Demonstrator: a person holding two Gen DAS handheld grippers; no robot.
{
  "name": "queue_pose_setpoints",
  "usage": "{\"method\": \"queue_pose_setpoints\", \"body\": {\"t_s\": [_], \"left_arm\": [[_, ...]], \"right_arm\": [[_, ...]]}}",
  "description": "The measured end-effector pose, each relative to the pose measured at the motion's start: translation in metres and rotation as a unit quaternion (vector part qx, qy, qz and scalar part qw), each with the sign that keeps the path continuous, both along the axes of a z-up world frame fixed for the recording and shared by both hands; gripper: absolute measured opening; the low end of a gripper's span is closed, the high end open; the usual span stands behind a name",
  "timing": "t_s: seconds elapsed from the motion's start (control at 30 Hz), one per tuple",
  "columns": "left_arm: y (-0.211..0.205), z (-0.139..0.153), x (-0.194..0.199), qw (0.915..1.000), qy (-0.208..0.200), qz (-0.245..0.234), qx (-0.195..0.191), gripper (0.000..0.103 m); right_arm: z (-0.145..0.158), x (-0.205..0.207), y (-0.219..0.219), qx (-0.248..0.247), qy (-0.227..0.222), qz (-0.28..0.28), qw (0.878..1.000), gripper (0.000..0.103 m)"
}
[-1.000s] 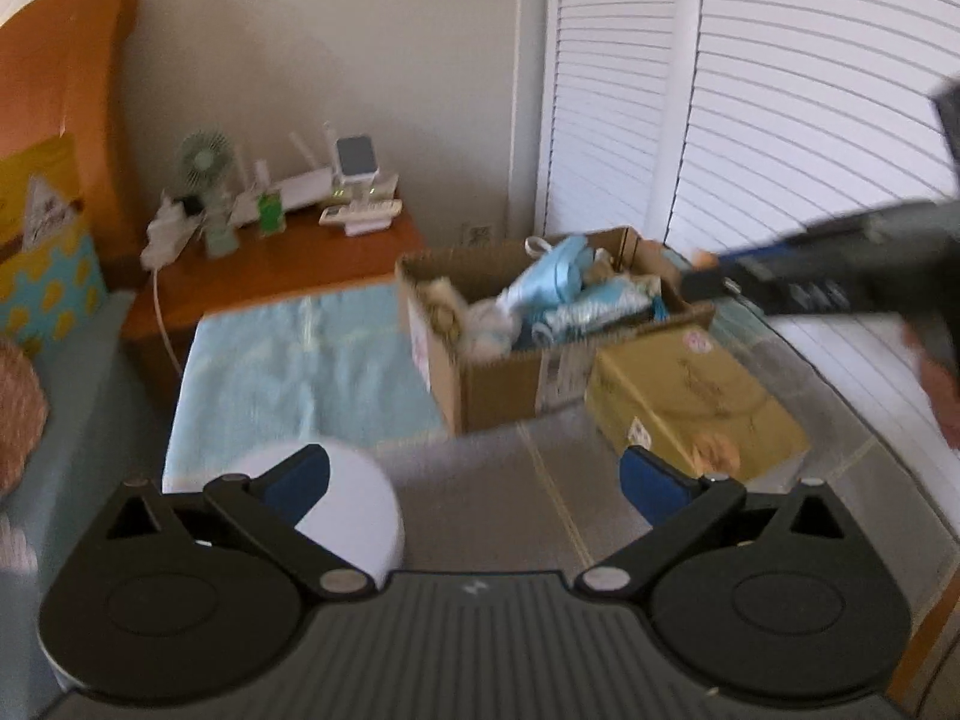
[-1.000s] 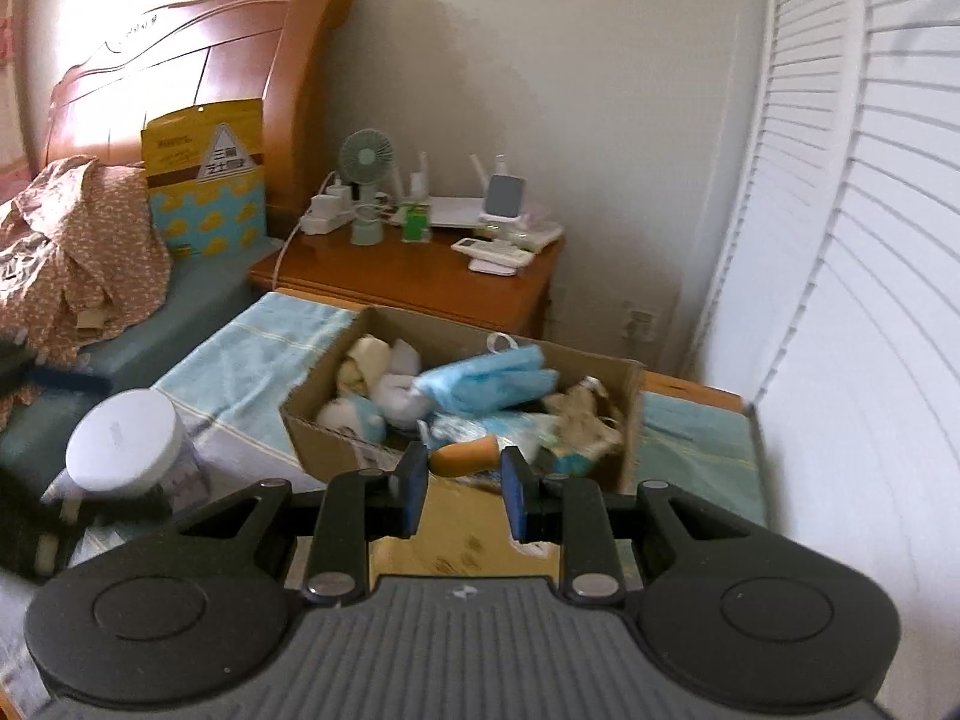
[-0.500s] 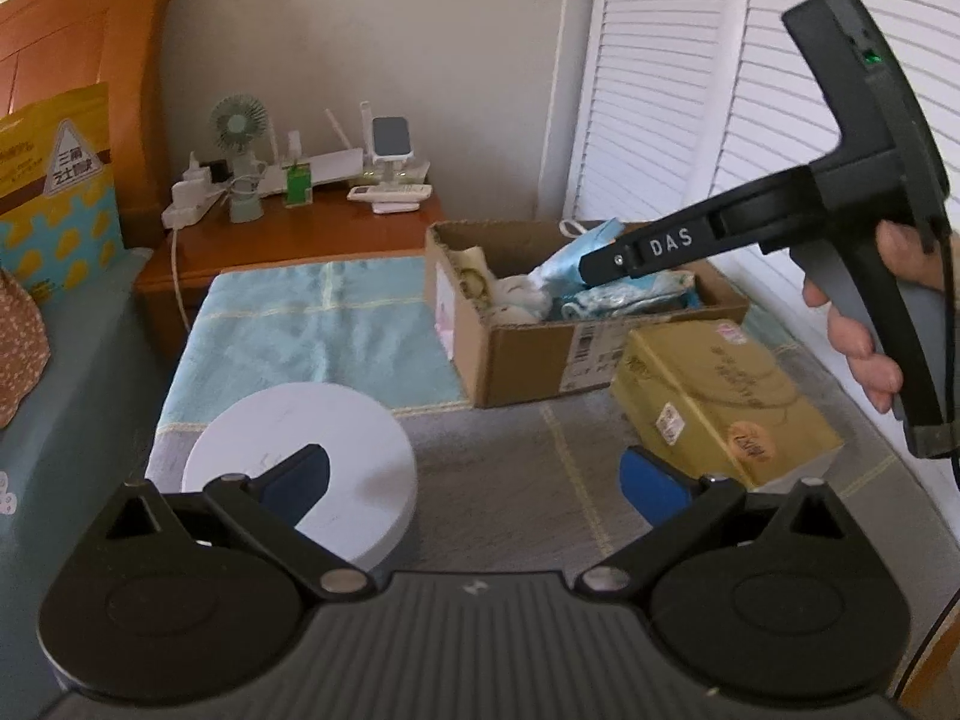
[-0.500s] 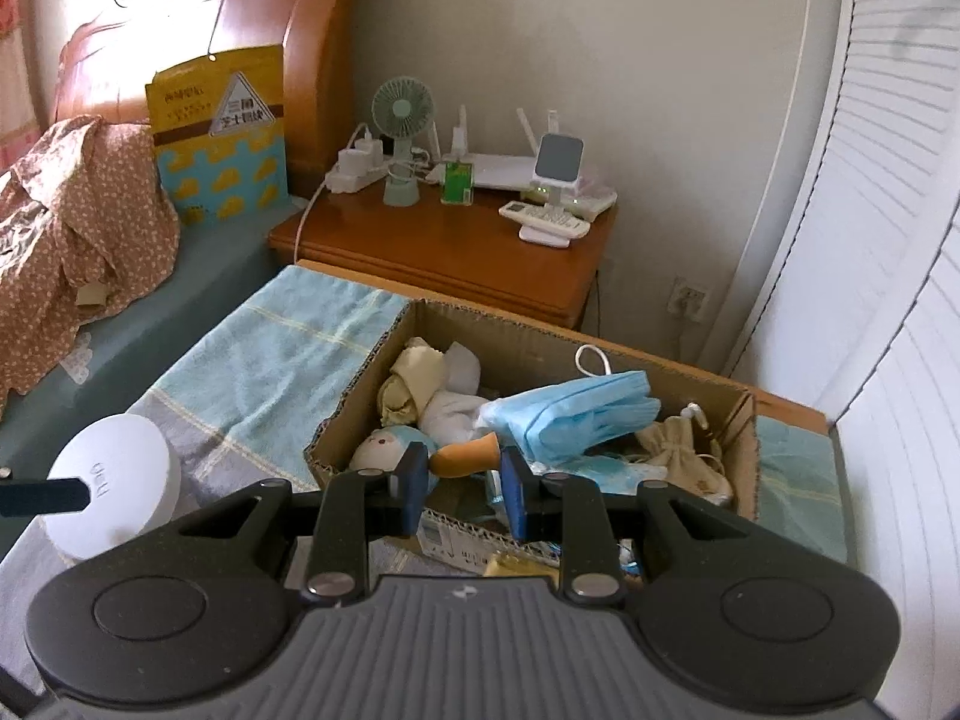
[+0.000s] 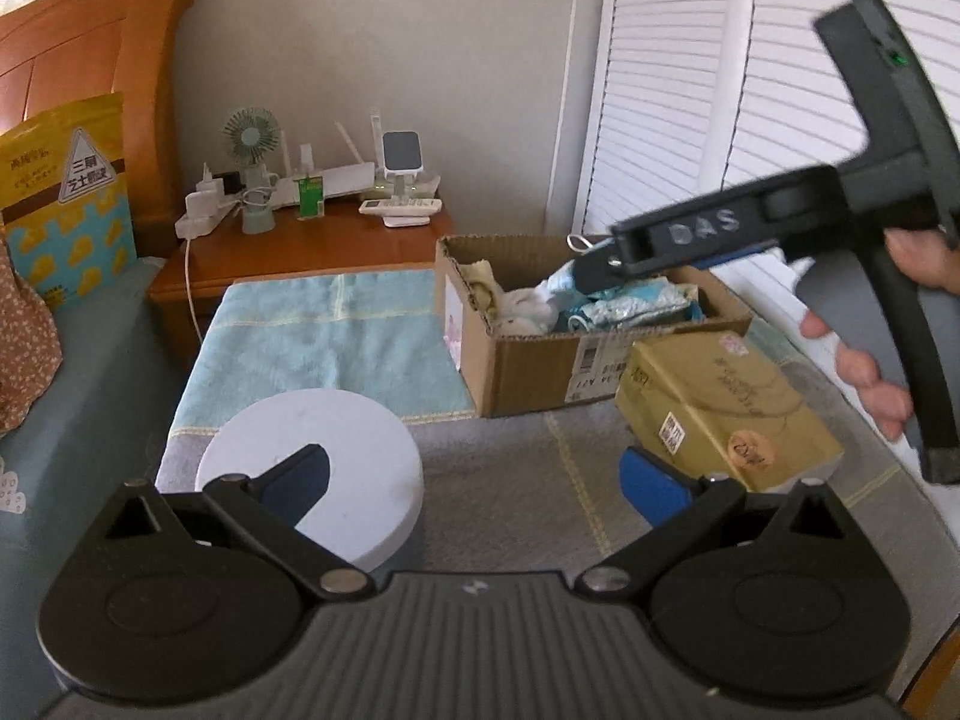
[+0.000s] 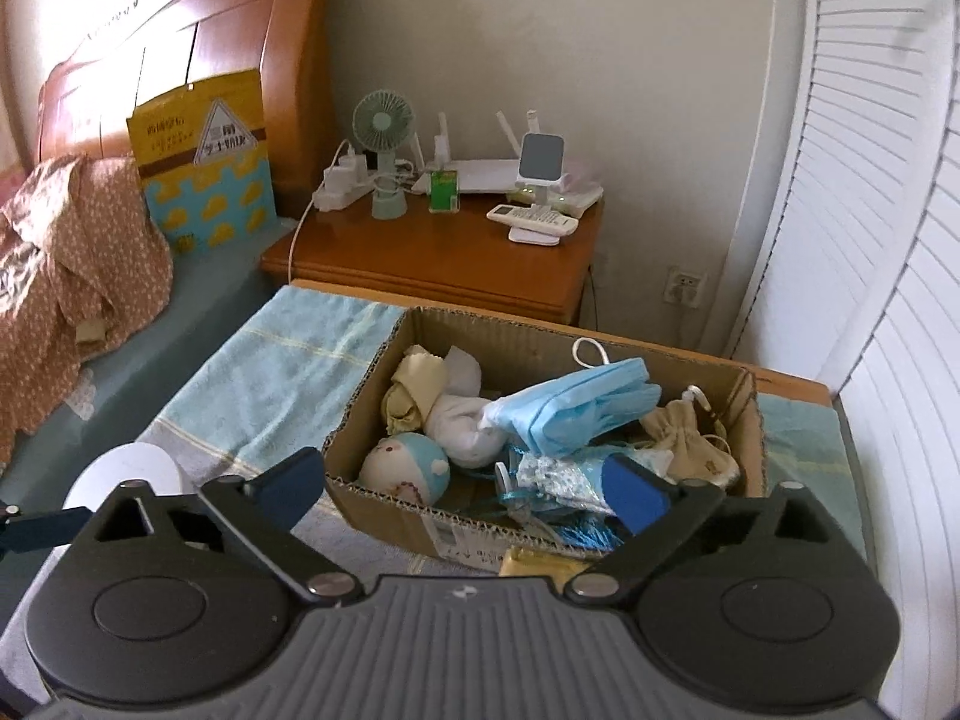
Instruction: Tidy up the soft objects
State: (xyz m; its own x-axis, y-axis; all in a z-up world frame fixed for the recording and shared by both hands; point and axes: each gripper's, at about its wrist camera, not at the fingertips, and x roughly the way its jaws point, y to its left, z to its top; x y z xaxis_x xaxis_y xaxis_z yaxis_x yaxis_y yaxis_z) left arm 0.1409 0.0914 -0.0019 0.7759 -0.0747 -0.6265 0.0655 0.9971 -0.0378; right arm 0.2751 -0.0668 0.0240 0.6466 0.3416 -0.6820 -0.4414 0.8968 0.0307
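Note:
An open cardboard box (image 6: 540, 354) holds soft items: a stack of blue face masks (image 6: 576, 408), a white sock bundle (image 6: 462, 420), a round blue-and-white plush (image 6: 408, 465), a yellow cloth (image 6: 414, 390) and a beige pouch (image 6: 690, 438). My right gripper (image 6: 462, 486) hangs over the box's near edge; its jaws are opening wide with nothing between them. From the left wrist, the right gripper (image 5: 594, 270) reaches over the box (image 5: 540, 372), held by a hand (image 5: 870, 372). My left gripper (image 5: 474, 480) stands open and empty above the grey cloth.
A white round lid (image 5: 336, 480) lies under the left gripper's left finger. A gold flat box (image 5: 720, 414) sits beside the cardboard box. A teal towel (image 5: 330, 348), a wooden nightstand (image 6: 444, 258) with gadgets, a bed with a floral garment (image 6: 72, 252) and louvred doors (image 5: 720, 90) surround them.
The right gripper moved closer over the box and went from shut on a small orange item to wide open; the orange item is gone from its jaws. The left gripper barely moved.

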Motion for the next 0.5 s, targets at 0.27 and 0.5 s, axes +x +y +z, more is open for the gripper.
{"method": "queue_pose_setpoints", "body": {"t_s": [0.27,0.5], "left_arm": [[-0.008,0.021,0.002,0.9997,0.015,0.018,0.006,0.102],[-0.026,0.046,0.005,0.9995,0.015,0.026,0.010,0.102]], "right_arm": [[0.016,-0.040,-0.034,-0.016,0.019,-0.084,0.996,0.103],[0.024,-0.086,-0.062,-0.025,0.016,-0.152,0.988,0.103]]}}
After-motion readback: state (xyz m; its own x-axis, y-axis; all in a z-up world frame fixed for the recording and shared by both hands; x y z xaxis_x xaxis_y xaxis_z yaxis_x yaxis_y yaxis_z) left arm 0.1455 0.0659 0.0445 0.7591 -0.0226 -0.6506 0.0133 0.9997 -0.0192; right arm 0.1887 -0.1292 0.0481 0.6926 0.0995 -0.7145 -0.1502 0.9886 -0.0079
